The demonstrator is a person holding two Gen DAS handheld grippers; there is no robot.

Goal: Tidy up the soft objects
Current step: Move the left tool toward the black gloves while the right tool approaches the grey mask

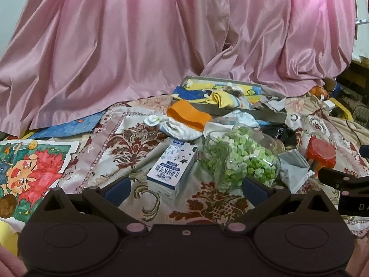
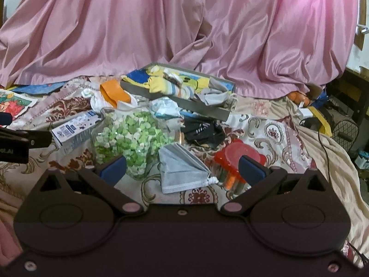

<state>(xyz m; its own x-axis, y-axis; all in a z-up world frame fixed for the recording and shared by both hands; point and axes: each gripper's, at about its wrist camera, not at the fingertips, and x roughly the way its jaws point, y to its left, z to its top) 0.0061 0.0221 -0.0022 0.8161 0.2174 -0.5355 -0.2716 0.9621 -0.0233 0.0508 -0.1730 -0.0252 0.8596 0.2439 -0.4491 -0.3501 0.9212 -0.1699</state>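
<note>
Both claws hang spread and empty: the right gripper (image 2: 182, 168) just above the grey face mask (image 2: 182, 170), the left gripper (image 1: 185, 188) over the milk carton (image 1: 171, 168). The right should pinch the mask's thick fold, avoiding the jar of green stars (image 2: 129, 138), then carry it to the grey tray (image 2: 184, 102), which probably holds the other soft things.

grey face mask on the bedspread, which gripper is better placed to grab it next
Right. The grey face mask lies directly between the open right gripper. For the left gripper, it lies off to the right, past the jar.
</note>
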